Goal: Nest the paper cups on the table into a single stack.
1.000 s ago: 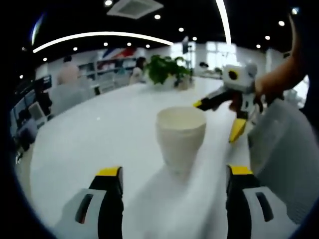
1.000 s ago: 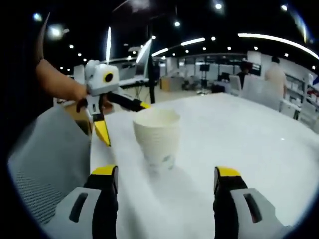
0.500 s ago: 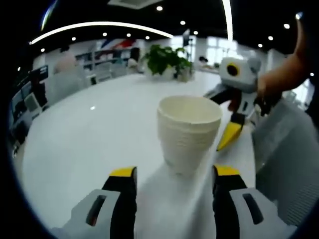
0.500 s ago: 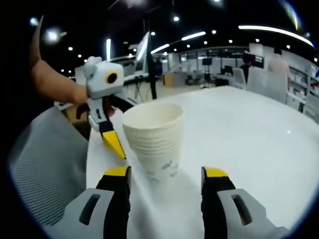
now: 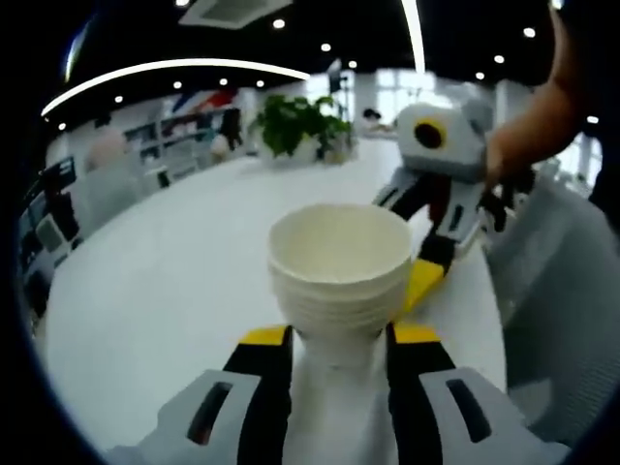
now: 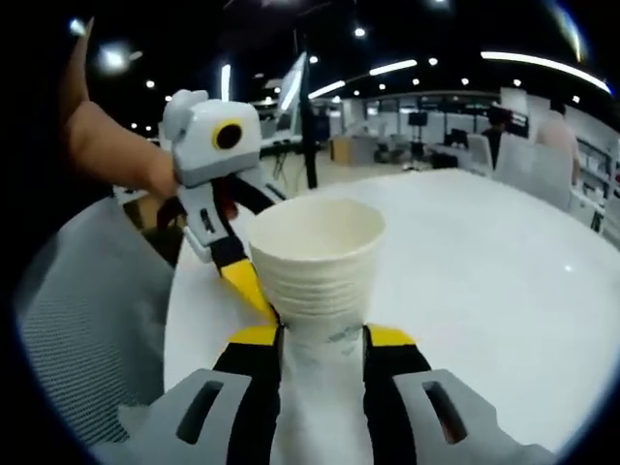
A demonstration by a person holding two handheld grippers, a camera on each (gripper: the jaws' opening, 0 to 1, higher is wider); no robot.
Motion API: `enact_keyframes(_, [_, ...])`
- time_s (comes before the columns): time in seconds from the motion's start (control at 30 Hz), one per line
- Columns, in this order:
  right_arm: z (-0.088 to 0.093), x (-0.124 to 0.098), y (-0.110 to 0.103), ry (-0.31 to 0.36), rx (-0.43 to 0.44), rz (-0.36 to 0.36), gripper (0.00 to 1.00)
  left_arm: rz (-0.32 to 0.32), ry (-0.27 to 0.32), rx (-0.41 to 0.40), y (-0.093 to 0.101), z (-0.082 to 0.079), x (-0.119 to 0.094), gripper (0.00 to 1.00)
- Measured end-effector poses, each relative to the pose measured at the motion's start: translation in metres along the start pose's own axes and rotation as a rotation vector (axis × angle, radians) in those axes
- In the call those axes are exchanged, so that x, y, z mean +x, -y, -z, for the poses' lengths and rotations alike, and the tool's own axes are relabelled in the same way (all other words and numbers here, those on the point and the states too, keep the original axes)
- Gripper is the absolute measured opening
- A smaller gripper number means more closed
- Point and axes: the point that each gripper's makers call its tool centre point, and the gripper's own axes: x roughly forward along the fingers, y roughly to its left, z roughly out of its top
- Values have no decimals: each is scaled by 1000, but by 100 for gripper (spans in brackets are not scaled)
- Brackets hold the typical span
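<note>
Across the middle and lower part of both views spreads the broad white tabletop (image 5: pixel 165 281), glossy and curving away toward an office background. At the right edge of the left gripper view sits a grey mesh-backed chair (image 5: pixel 557 300); it appears at the lower left of the right gripper view. At centre frame stands the nested stack of white ribbed paper cups (image 5: pixel 339 276), upright on the table, several rims showing one under another. The left gripper (image 5: pixel 337 341), grey with yellow tips, has its jaws pressed against the stack's base on both sides. The right gripper (image 6: pixel 320 339) clasps the same stack (image 6: pixel 318 262) likewise near its bottom. At upper centre of the left gripper view, a small green potted plant (image 5: pixel 295 131) stands far back.
</note>
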Motion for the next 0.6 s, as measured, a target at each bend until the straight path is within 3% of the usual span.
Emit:
enact_keyframes(0.27, [-4,-2,7,-5,-12,3,29,20,-3,28,-5,-6,3,37])
enact_keyframes(0.6, [-26,-6,51,-25,-34,3,28,65,4,67,-42,-40,20,37])
